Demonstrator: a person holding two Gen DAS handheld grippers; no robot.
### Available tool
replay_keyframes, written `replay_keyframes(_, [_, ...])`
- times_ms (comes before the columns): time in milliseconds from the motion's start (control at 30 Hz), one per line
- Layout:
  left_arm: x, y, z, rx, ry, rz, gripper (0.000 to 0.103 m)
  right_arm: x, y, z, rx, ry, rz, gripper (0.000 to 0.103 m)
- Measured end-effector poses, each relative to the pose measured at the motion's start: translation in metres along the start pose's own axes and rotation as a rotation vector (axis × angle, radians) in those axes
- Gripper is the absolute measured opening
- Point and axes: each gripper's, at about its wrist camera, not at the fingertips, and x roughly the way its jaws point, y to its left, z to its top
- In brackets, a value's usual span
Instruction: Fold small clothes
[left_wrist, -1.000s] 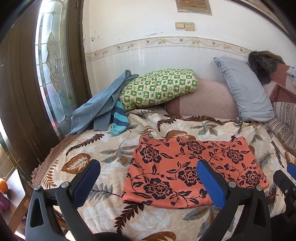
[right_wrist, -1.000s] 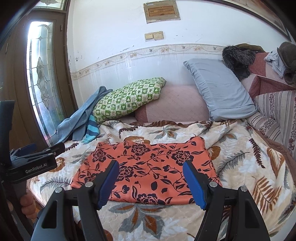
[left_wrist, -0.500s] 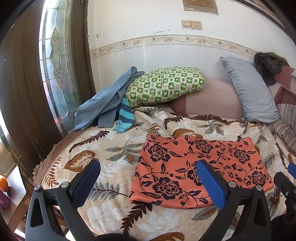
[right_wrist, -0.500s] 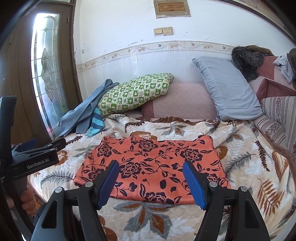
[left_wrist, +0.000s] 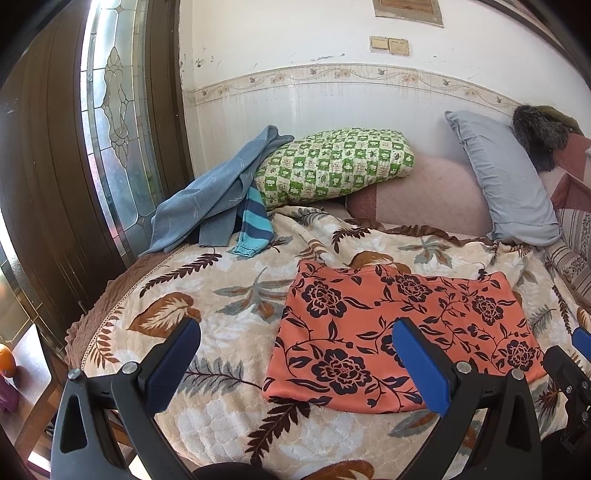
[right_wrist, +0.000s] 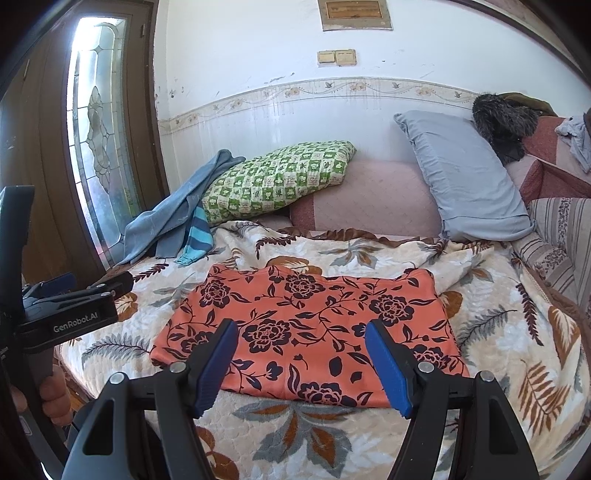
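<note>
A leaf-patterned blanket (right_wrist: 498, 332) is spread beneath both tongs. Just ahead of them, the orange floral garment (right_wrist: 314, 325) is laid flat, apparently already folded into a rectangle. The left gripper (left_wrist: 295, 362) and right gripper (right_wrist: 301, 363) are held spread and empty. Blue clothes (left_wrist: 207, 199) beyond the left gripper seem left unfolded.

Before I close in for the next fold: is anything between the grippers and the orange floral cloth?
Nothing visible. The orange cloth lies flat on the leaf-print blanket, bare on top. Both the right gripper and the left gripper are open, empty and pointed at it. The blue clothes lie apart, far back.
</note>
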Motion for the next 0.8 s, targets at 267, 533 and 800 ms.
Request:
replay_keyframes(267, [0.001,0.001,-0.001,-0.001,0.004,0.000,0.103,0.002,0.001,-0.002,-0.001,0.008,0.006,0.074])
replay_keyframes(533, [-0.011,0.024,0.005,-0.033,-0.032,0.053,0.103,-0.001,0.000,-0.003,0.007,0.005,0.016,0.074])
replay_keyframes(800, [-0.028,0.058,0.012,-0.089,-0.081,0.133,0.103,-0.008,0.005,-0.003,-0.002,-0.007,0.030,0.074])
